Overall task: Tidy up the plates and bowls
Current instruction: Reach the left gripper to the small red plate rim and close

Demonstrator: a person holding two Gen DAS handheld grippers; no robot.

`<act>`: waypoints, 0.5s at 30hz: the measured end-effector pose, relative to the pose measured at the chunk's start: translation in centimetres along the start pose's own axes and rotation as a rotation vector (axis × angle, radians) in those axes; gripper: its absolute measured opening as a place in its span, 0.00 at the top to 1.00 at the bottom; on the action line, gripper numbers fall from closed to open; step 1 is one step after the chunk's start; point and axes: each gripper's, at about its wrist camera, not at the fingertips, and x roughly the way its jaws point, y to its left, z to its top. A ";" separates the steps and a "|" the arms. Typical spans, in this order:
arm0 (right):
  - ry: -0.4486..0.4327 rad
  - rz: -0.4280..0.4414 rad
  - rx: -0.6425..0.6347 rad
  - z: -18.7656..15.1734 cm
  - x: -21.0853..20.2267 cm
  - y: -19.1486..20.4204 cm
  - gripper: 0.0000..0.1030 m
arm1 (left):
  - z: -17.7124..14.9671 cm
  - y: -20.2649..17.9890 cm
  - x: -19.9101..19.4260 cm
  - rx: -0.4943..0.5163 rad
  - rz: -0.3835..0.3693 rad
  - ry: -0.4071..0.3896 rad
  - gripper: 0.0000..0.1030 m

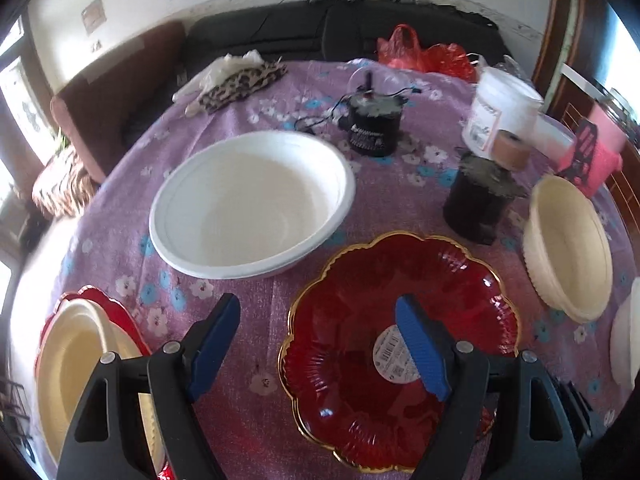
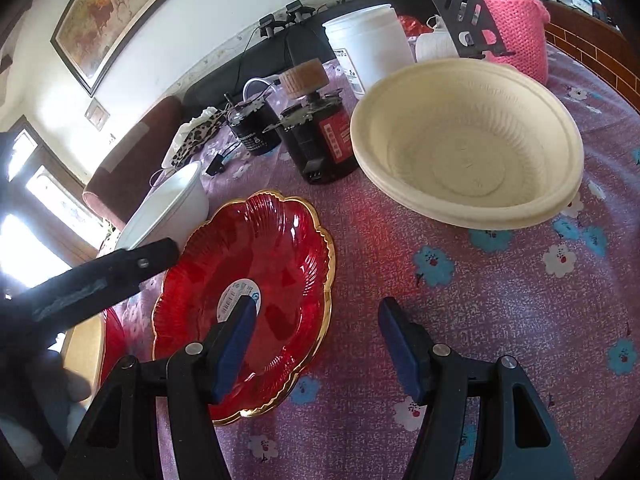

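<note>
Both grippers over the desk, jaws apart, nothing held.

The left gripper (image 1: pixel 320 340) hangs above the near-left rim of the red plate (image 1: pixel 360 300), jaws wide and empty. The right gripper (image 2: pixel 316 344) is likewise open and empty, spanning the red plate's right rim and bare cloth. The white bowl (image 1: pixel 252 204) sits beyond the plate; the cream bowl (image 2: pixel 468 140) stands to the right. A second cream bowl (image 1: pixel 72 360) rests on another red plate at the desk (image 1: pixel 400 200) edge, left.
</note>
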 end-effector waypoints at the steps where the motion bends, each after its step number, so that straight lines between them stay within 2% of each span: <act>1: 0.001 0.001 0.000 0.0 0.0 0.0 0.34 | 0.2 0.4 0.7 -0.024 0.002 0.018 0.23; 4: 0.002 0.003 -0.001 0.0 0.1 0.0 0.34 | 0.4 0.9 2.1 -0.061 -0.006 0.062 0.23; 8: 0.002 0.009 -0.003 0.0 0.1 0.1 0.34 | 0.3 0.2 2.9 -0.033 0.006 0.086 0.23; 12: 0.011 0.050 0.017 0.1 0.1 -0.1 0.34 | -0.3 -0.7 3.9 -0.047 -0.112 0.175 0.24; 15: 0.023 0.072 0.035 0.3 -0.1 -0.5 0.35 | -1.0 -1.8 3.3 -0.020 -0.127 0.179 0.26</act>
